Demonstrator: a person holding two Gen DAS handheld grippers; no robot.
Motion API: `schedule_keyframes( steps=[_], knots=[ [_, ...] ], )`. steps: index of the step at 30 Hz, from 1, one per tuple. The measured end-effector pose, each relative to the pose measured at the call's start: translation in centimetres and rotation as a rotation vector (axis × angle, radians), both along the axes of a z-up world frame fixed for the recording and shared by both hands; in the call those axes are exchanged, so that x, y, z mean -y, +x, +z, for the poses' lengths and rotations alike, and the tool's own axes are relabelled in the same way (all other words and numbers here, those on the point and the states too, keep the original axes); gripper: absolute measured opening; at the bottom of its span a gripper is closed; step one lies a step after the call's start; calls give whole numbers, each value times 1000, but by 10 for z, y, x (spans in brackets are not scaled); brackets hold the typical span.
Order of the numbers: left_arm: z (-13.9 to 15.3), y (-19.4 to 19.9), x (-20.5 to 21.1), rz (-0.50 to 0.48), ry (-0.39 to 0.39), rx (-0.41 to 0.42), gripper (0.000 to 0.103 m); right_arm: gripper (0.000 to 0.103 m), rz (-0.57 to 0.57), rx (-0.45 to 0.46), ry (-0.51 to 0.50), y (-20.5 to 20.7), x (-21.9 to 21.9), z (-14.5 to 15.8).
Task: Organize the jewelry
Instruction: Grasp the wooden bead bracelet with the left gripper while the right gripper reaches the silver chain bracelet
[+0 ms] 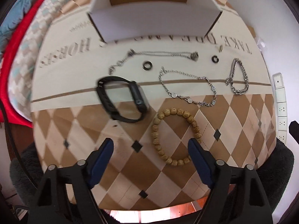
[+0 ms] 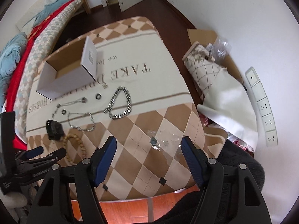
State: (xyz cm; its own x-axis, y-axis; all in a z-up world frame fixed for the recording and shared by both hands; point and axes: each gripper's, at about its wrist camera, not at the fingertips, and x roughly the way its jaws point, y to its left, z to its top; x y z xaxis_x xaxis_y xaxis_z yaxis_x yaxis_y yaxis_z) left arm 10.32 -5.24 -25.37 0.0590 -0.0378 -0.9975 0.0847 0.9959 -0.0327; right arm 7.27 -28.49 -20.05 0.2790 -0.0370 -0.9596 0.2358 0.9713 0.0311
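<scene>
Wooden bead bracelet (image 1: 175, 136) beside black watch (image 1: 123, 98), white box (image 1: 155, 21) behind, both grippers' fingers (image 1: 103, 160) apart, empty.

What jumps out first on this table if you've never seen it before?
Probably the jewelry spread across the patterned cloth: a black smartwatch, a wooden bead bracelet beside it, and silver chains behind. Behind them stands an open white cardboard box. Both blue-padded tools hover open above the cloth.

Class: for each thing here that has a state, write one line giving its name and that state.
Cardboard box: open, empty as far as visible.
Smartwatch: strap fastened in a loop, lying on its side.
Bead bracelet: on the table, untouched.
Curb-chain bracelet: lying on the table.
Left tongs: open, holding nothing.
Right tongs: open, holding nothing.
</scene>
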Motion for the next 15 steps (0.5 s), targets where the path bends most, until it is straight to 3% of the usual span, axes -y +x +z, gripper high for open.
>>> schedule_keyframes(
  steps=[3,4,5,6,8,15],
  knots=[
    [-7,0,7,-23,2,0,51,73,-13,-7,11,1,2,-7],
    [-11,0,10,-33,2,-9,34,73,-15,-9,14,3,3,-7],
    [-14,1,12,-39,-4,-20,24,73,-18,-11,17,4,3,-8],
    [-15,-1,15,-47,2,-9,23,73,-23,-10,20,5,4,-9],
    [-14,-3,19,-67,0,13,6,73,-27,-10,22,8,6,-8],
    [-12,-5,1,-45,-35,35,6,73,-39,-6,22,14,10,-10]
  ],
)
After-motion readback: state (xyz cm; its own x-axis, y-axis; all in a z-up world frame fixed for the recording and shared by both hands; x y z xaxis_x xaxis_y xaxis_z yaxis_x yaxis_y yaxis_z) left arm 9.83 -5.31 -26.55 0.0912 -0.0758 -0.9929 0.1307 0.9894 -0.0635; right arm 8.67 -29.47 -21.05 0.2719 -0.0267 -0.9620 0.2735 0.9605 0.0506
